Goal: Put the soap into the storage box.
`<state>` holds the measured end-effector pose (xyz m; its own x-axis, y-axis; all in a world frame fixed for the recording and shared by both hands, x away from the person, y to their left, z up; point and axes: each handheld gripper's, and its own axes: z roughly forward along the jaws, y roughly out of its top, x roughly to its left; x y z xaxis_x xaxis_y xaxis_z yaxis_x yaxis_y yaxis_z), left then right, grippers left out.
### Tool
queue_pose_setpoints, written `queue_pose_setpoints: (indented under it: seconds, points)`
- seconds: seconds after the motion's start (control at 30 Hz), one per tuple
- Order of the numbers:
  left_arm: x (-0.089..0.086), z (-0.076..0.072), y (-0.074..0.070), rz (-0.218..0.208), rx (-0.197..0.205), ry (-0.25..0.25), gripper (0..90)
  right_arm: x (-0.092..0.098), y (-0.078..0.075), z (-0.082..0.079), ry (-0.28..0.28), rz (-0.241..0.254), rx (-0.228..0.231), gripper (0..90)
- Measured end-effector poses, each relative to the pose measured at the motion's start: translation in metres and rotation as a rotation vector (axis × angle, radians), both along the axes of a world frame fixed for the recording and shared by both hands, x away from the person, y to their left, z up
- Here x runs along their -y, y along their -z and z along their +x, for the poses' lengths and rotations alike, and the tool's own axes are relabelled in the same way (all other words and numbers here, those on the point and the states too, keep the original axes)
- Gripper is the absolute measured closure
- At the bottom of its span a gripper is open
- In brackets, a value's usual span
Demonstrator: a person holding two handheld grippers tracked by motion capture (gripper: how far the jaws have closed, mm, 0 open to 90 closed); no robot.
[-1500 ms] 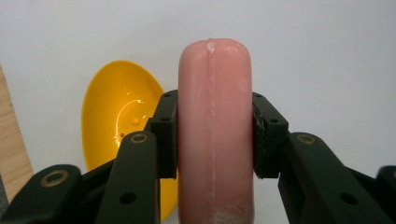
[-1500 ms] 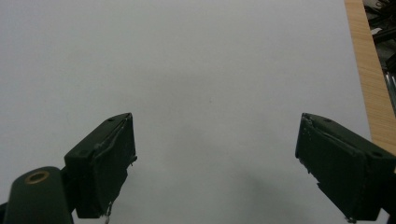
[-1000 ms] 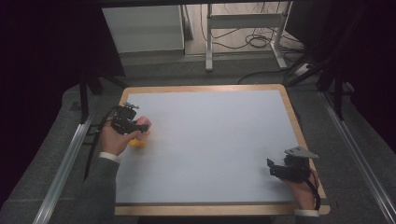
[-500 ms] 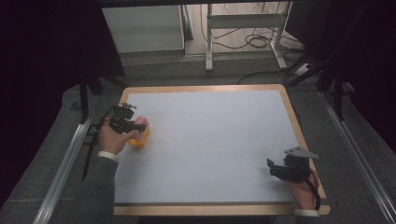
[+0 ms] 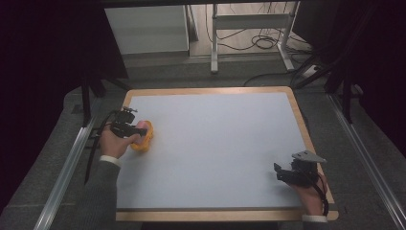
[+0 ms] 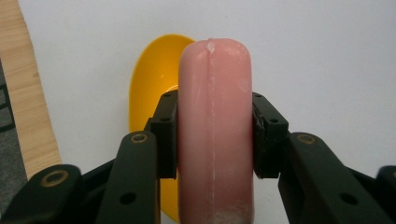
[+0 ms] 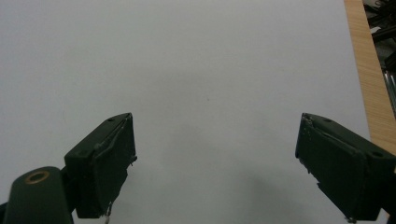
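Gripping firm now, left gripper (image 6: 212, 135) clamped on the pink sausage (image 6: 215, 130), jaws pressed flat against both long sides, no gap to be seen. Seam of the sausage running straight up the middle, rounded end pointing away from the camera. Sitting right behind and beneath it, the yellow dish (image 6: 152, 88), curved rim peeking out on one side. Touching the dish or lifted just clear of it? Cannot tell from the left gripper view.

Seen from the high view, same story: left gripper (image 5: 125, 125) at the near-left part of the white table (image 5: 220, 143), just inside the wooden border (image 5: 300, 120), sausage (image 5: 140, 131) lying over the yellow dish (image 5: 143, 141). Grasp looks secured, then; lift, carry or set-down judged not yet finished, with the sausage at the dish and the jaws tight on it.

Left hand (image 5: 114, 143) wrapped round the handle, forearm coming in low from the bottom edge, gripper pointing across toward the table's middle, roughly level.

Over on the other side, right gripper (image 5: 289, 173) parked near the front-right corner, well apart from the action. Jaws spread wide in the right gripper view (image 7: 215, 172), nothing between them but bare white surface. Right hand (image 5: 310, 190) resting low, idle, waiting its turn.
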<state>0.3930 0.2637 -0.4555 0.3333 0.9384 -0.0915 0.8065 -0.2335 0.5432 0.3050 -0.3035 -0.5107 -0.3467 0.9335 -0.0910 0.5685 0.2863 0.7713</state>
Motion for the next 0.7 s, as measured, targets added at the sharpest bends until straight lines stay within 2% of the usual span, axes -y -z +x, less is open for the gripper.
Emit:
queue_pose_setpoints:
  seconds: [0.33,0.7]
  points:
    - [-0.005,0.005,0.008,0.006,-0.018,-0.02,60.1,0.0,0.0,0.0,0.001,-0.002,-0.001,12.0]
    - [-0.004,0.011,0.022,0.019,-0.052,-0.02,60.1,0.0,0.001,0.0,0.0,-0.004,-0.002,12.0]
